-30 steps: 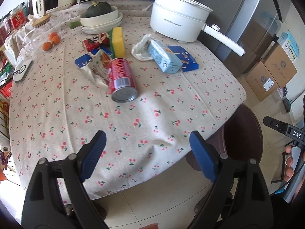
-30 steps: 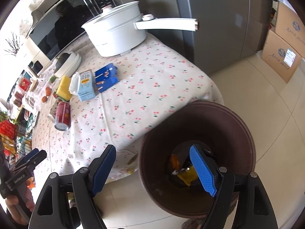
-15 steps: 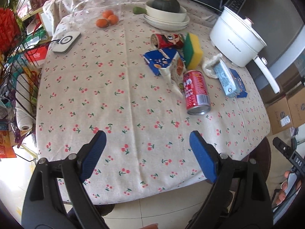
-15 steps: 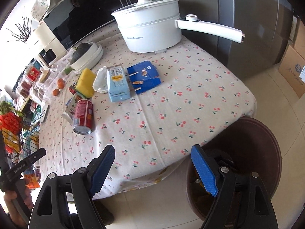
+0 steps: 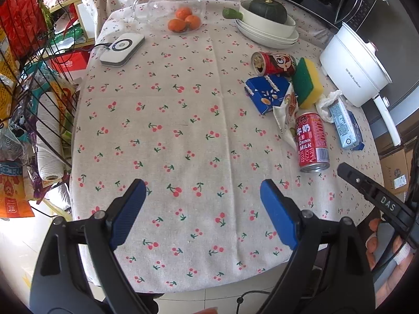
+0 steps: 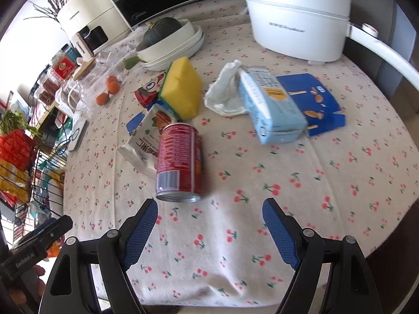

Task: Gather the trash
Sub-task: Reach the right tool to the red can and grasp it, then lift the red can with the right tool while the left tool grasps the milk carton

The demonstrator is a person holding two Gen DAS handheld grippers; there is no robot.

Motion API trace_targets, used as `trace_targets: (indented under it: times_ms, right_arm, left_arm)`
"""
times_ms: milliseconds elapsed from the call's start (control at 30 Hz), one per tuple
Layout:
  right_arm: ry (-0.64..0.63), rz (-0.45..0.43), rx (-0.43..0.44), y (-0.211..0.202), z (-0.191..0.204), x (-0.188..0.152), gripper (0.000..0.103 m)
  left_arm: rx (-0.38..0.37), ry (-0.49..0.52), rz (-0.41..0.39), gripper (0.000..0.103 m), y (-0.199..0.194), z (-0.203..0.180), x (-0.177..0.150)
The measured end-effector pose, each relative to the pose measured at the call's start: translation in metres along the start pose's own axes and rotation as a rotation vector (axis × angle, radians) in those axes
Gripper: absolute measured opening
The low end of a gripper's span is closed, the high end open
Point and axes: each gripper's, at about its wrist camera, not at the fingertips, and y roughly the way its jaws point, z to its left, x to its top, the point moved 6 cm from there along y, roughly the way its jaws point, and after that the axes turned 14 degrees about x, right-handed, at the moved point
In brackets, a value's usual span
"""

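Both sets of jaws stand wide apart with nothing between them. From its own camera, the left gripper (image 5: 201, 209) hangs over the near, bare part of the cherry-print tablecloth (image 5: 170, 136), well apart from the litter. The right gripper (image 6: 209, 227) sits over the near edge of the same table, its left pad (image 6: 140, 231) just short of the base of a red milk can (image 6: 179, 162) that lies on its side with the bottom rim facing the camera.

The trash is gathered on the right-hand part of the table as the left camera sees it. Touching the can's side is a torn white snack wrapper (image 6: 142, 146), and behind that a blue snack box (image 5: 267, 95). A second red can (image 5: 275, 64) lies on its side farther back, with a yellow and green sponge (image 6: 180, 90) resting beside and partly over it. To the right of the sponge is a crumpled white bag (image 6: 225, 94), touching a light blue milk carton (image 6: 272, 107) that lies flat, and a flattened blue biscuit box (image 6: 316, 102) lies just beside the carton, partly under it.

At the far end stand a white electric pot (image 6: 296, 18), stacked white bowls holding a dark green squash (image 5: 267, 13), a glass jug with oranges (image 5: 183, 19) in it, and a white charger pad (image 5: 121, 49)
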Motion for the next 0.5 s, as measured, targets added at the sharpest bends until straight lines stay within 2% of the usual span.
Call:
trace_targets:
  times_ms: [200,267,400,500]
  right_arm:
    - [-0.038,0.069,0.003,0.052,0.019,0.003,0.082]
    - [-0.052,0.075,-0.007,0.061,0.022,0.003,0.077]
    - [-0.084,0.085,-0.014,0.071,0.023,0.003,0.056]
    - [-0.099,0.085,-0.015,0.07,0.022,0.003,0.054]
  left_arm:
    - [0.0,-0.012,-0.001,0.089,0.001,0.01,0.001]
    - [0.006,-0.002,-0.007,0.089,0.0,0.009,0.002]
    - [0.013,0.011,-0.009,0.089,0.001,0.008,0.002]
    - [0.016,0.016,-0.004,0.089,0.003,0.006,0.001]
